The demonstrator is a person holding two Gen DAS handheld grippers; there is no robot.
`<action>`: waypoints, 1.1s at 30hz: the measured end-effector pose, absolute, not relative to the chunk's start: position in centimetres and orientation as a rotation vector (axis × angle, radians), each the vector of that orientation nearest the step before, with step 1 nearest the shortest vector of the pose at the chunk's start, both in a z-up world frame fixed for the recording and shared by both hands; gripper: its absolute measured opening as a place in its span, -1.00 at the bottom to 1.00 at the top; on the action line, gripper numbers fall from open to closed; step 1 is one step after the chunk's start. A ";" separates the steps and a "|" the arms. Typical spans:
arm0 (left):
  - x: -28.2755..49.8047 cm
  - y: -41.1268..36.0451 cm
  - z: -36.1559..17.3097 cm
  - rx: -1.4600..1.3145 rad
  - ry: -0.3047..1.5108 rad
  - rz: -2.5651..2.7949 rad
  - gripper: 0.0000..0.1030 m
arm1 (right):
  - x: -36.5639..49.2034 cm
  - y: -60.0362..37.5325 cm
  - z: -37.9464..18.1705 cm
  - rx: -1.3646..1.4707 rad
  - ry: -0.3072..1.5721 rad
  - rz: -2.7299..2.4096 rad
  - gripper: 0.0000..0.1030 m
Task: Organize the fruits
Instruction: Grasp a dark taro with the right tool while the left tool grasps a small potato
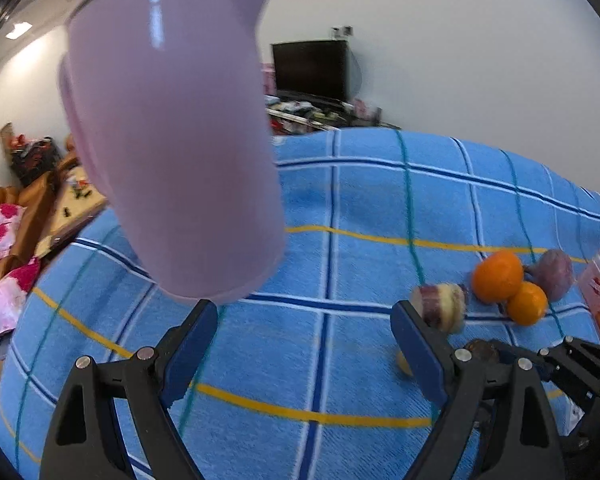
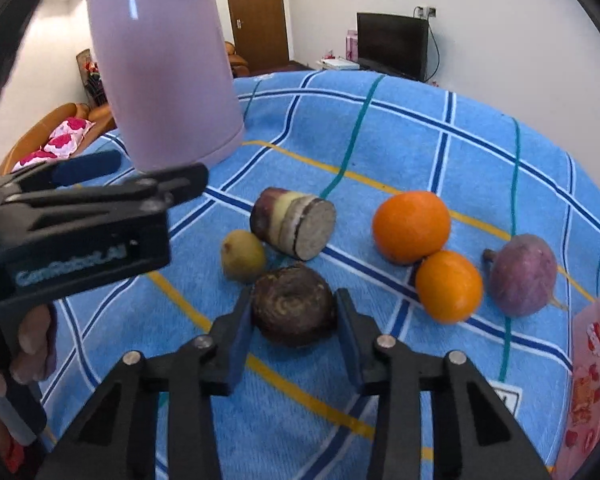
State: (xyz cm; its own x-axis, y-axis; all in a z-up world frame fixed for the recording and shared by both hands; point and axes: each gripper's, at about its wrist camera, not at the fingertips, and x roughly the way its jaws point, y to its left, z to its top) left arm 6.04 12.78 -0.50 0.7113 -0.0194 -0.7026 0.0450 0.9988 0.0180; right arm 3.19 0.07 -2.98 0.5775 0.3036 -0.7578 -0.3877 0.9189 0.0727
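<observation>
Cloth and gloss on show

The checked tablecloth (image 2: pixel 400 152) looked like woven, ribbed fabric, matt; the lilac container (image 2: pixel 160 60) was smooth and glossy, catching light; the oranges (image 2: pixel 411 226) had a waxy sheen; the dark round fruit (image 2: pixel 294 310) was rough and dull.

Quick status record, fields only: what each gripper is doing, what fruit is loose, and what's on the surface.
left gripper: open, nothing between its fingers
right gripper: closed around the dark brown fruit
loose fruit: two oranges, purple fruit, small yellow-green fruit, cut cane piece
surface: blue checked cloth
other: lilac jug, pink box at right edge
</observation>
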 end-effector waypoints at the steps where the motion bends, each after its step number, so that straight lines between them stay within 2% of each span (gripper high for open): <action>1: 6.0 12.7 -0.5 0.021 0.787 -0.072 0.74 | 2.6 -0.5 -2.7 -0.088 0.845 0.405 -0.18; 4: 5.4 11.9 -0.5 -0.011 0.800 -0.200 0.73 | 1.0 -2.7 -1.5 -0.054 0.774 0.374 -0.18; 12: 5.1 7.5 -2.3 0.151 0.829 -0.269 0.73 | -1.0 -7.6 0.1 -0.002 0.642 0.190 -0.17; 13: 5.2 7.3 -2.7 0.163 0.835 -0.264 0.68 | -0.7 -7.4 0.2 0.000 0.644 0.182 -0.17; 16: 5.8 6.8 -4.1 0.208 0.873 -0.235 0.29 | -0.8 -7.7 0.4 0.013 0.642 0.174 -0.17; 21: 6.1 7.1 -4.0 0.167 0.872 -0.244 0.13 | -1.2 -7.0 0.8 -0.026 0.619 0.170 -0.17; 23: 6.0 7.4 -3.9 0.148 0.871 -0.267 -0.43 | -1.4 -6.8 0.8 -0.041 0.610 0.169 -0.17; 33: 6.0 8.6 -3.5 0.103 0.848 -0.226 -0.43 | -1.6 -6.7 0.9 -0.057 0.575 0.151 -0.17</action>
